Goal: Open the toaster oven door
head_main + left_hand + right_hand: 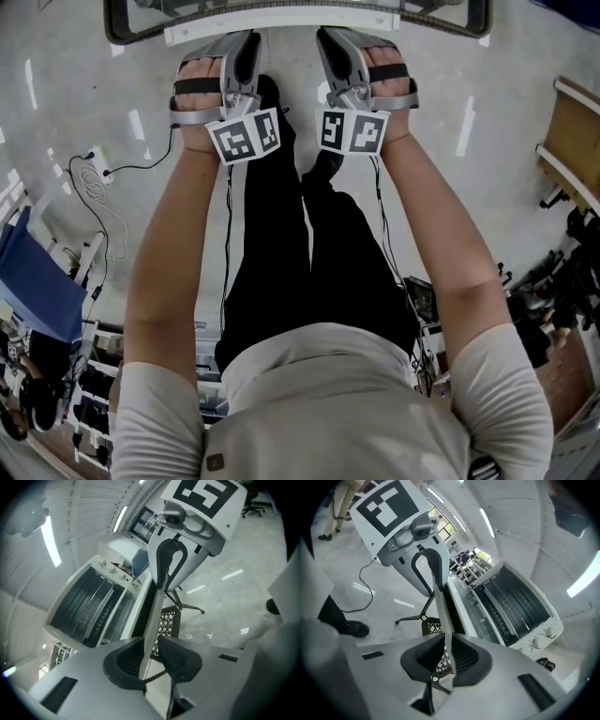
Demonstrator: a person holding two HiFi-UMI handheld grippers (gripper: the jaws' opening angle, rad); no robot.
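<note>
The toaster oven (89,606) (511,606) is white, with racks showing through its front. Its door's white handle bar (281,28) runs across the top of the head view, and both grippers reach onto it side by side. In the left gripper view the handle (157,606) passes between the jaws of my left gripper (150,651) (246,47); one pad lies against it and a gap shows at the other. In the right gripper view my right gripper (447,653) (336,42) has both pads pressed on the handle (440,606).
A black mesh basket (166,623) (433,625) and a chair base (187,604) stand on the floor under the handle. A cable with a power strip (94,173) lies at the left, and wooden furniture (572,131) stands at the right. The person's legs are below.
</note>
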